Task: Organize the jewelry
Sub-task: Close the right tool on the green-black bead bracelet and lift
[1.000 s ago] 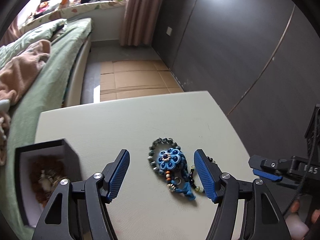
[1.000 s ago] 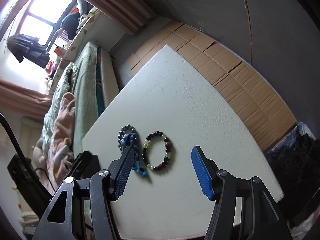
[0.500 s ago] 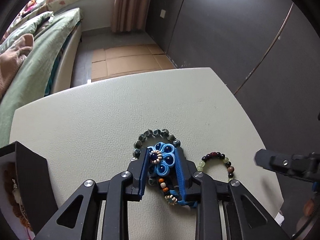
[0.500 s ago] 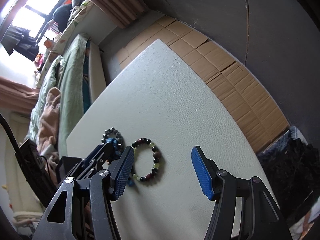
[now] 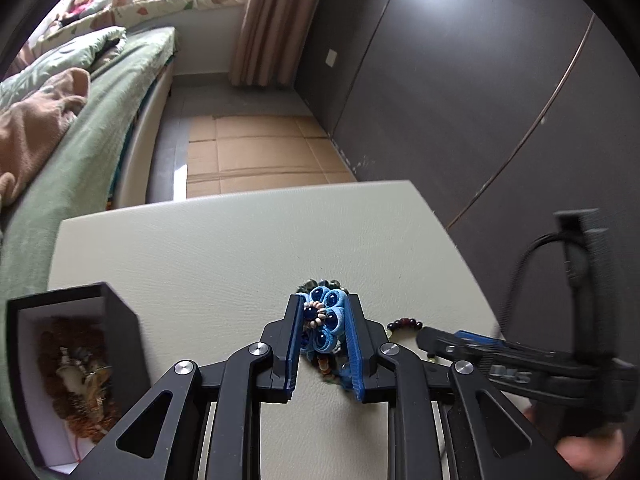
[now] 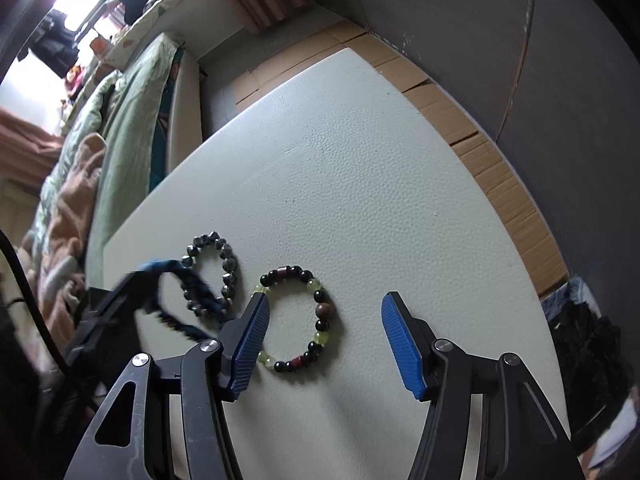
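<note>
My left gripper [image 5: 323, 328] is shut on a blue flower ornament [image 5: 325, 320] with a beaded tassel, lifted slightly off the pale table [image 5: 208, 256]. In the right wrist view the ornament [image 6: 176, 284] shows blurred at the left, over a grey bead bracelet [image 6: 212, 276] lying flat. My right gripper [image 6: 324, 340] is open and empty, its jaws on either side of a black, green and maroon bead bracelet [image 6: 298, 318] on the table [image 6: 360, 184]. That bracelet also peeks out in the left wrist view [image 5: 404, 324], beside the right gripper [image 5: 480, 348].
A black open box [image 5: 72, 372] with white lining holds brown jewelry at the table's left front. A bed [image 5: 80, 128] with green bedding stands left of the table. Cardboard sheets [image 5: 256, 156] cover the floor beyond, and a dark wall [image 5: 460, 100] runs along the right.
My left gripper closed on the blue flower ornament and has begun lifting it off the grey bracelet. My right gripper has moved closer over the mixed bead bracelet, still open.
</note>
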Action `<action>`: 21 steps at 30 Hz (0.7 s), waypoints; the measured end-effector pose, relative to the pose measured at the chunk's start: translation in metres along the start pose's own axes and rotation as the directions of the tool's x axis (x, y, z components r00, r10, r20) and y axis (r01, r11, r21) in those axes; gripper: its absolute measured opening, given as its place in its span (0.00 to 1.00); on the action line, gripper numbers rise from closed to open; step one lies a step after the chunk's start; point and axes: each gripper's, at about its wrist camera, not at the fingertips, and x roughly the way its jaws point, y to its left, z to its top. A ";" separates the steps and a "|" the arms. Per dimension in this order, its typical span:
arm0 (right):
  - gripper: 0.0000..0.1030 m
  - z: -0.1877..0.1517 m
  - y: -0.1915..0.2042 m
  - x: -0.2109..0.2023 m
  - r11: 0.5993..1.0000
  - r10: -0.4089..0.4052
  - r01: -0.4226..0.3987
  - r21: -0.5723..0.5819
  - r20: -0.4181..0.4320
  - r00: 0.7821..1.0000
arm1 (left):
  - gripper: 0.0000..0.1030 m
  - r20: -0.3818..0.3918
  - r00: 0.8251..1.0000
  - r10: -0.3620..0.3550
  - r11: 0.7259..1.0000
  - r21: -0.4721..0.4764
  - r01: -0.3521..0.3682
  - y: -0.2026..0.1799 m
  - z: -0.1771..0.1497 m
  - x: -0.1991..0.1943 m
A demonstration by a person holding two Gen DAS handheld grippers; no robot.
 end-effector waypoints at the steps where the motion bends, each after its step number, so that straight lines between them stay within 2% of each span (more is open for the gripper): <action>1: 0.55 0.000 0.003 0.002 1.000 -0.020 0.020 -0.017 0.003 1.000 | 0.21 0.009 1.000 -0.001 1.000 -0.003 0.001 0.001 0.000 -0.004; 4: 0.49 -0.001 0.013 0.003 0.993 -0.090 0.092 -0.072 0.029 0.995 | 0.21 0.043 0.999 -0.002 1.000 -0.022 0.003 0.007 0.000 -0.020; 7: 0.30 -0.007 0.024 0.003 0.971 -0.188 0.194 -0.138 0.059 0.980 | 0.21 0.076 0.997 -0.006 0.999 -0.051 0.010 0.014 0.000 -0.038; 8: 0.18 -0.009 0.028 0.003 0.962 -0.210 0.219 -0.164 0.068 0.975 | 0.21 0.086 0.996 -0.007 0.998 -0.057 0.012 0.016 0.001 -0.042; 9: 0.11 -0.011 0.030 0.003 0.958 -0.212 0.222 -0.182 0.069 0.975 | 0.21 0.094 0.996 -0.008 0.998 -0.062 0.014 0.018 0.002 -0.046; 10: 0.11 -0.012 0.032 0.003 0.954 -0.218 0.227 -0.196 0.070 0.974 | 0.21 0.104 0.994 -0.009 0.998 -0.068 0.017 0.020 0.002 -0.052; 17: 0.11 -0.017 0.034 -0.023 0.975 -0.096 0.117 -0.187 0.121 0.988 | 0.21 0.199 0.980 -0.017 0.992 -0.117 0.041 0.042 0.005 -0.100; 21: 0.11 -0.019 0.040 -0.049 0.984 0.012 0.021 -0.174 0.182 0.983 | 0.21 0.245 0.970 -0.006 0.988 -0.149 0.044 0.056 0.007 -0.125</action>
